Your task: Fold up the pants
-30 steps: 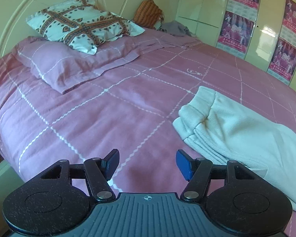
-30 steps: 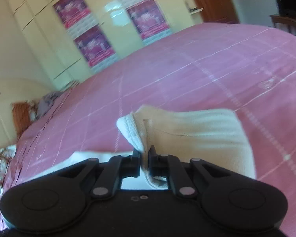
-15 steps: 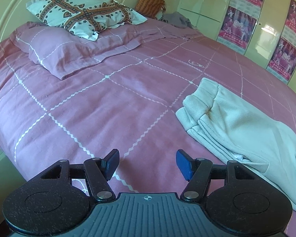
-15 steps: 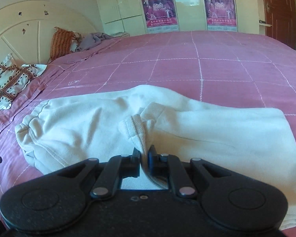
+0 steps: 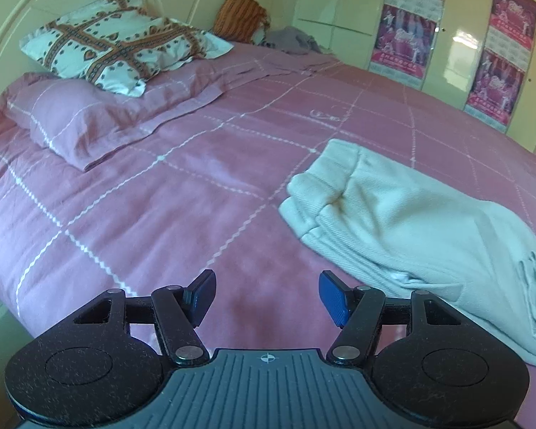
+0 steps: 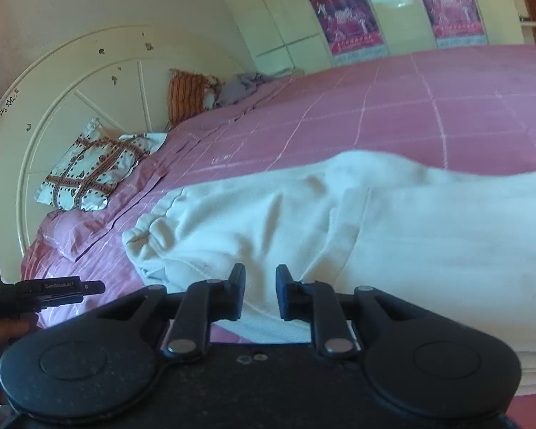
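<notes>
You are releasing: the right gripper point(image 6: 259, 291) has just been opening, narrow, nothing pinched, pants point(image 6: 393, 236) lying folded. The left gripper point(image 5: 266, 295) is gaping empty; square the cuffs.

Soft daylight in both views, glare spots on the glossy wardrobe doors point(image 5: 464, 41), heavy fisheye bending with dark vignetted corners, pink-green colour cast, mild softness on the bedspread point(image 6: 446, 107), no hard shadows.
</notes>
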### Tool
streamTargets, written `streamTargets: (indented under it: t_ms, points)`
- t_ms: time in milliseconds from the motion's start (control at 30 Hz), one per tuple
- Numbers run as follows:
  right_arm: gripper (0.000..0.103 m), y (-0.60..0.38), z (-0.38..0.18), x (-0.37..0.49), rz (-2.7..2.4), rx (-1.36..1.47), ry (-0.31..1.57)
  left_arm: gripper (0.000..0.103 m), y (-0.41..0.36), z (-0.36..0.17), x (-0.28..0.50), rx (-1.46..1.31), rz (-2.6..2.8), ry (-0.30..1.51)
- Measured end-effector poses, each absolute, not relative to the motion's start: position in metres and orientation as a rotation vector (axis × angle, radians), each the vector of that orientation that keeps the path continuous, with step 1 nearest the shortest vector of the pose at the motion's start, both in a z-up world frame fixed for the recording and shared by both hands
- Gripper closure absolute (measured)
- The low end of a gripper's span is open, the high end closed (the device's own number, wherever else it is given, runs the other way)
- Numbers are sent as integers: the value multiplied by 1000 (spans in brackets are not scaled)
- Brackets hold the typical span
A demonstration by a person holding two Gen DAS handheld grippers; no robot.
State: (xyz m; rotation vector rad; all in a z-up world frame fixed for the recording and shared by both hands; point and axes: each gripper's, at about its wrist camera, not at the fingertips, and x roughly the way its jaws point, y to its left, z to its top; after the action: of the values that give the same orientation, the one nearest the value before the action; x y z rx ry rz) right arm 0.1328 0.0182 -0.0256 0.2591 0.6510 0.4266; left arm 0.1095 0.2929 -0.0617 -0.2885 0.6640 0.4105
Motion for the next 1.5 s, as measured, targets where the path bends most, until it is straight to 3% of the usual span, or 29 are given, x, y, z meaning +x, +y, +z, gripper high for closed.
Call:
streamTargets:
  t_ms: [200,233,267,333,500,567,700,900,1067,1167,1333,1400,1500]
  points:
    - [91,-82,-4,100,160,287,572,40,220,-33,129,-285,159,554]
    - [93,-102,-2,92,100,292,559,55,203,-30,136,-276,106,543]
    - [94,-122,-2,86,43,301,555,78,183,-28,145,-276,42,540]
    - [96,-151,-3,76,-31,309,561,84,147,-28,164,-289,-71,562]
    - [96,-171,-21,63,-10,290,585,84,56,-50,187,-179,-222,614]
    - [97,-168,-42,74,18,267,707,84,35,-80,194,-144,-263,749]
    - [97,-164,-56,81,32,236,786,84,34,-73,185,-150,-254,729]
    - [96,-194,-33,124,36,262,654,84,32,-36,232,-107,-246,604]
    - [96,-213,-46,188,38,280,642,84,23,-68,289,-47,-238,739]
    - [90,-215,-73,216,16,232,760,84,33,-77,284,-102,-260,723]
    - [90,-218,-56,210,31,242,647,84,32,-80,264,-73,-235,680]
    - [88,-217,-76,227,30,244,783,84,29,-78,264,-46,-219,683]
    - [87,-216,-65,216,21,228,759,84,28,-63,252,-12,-171,644]
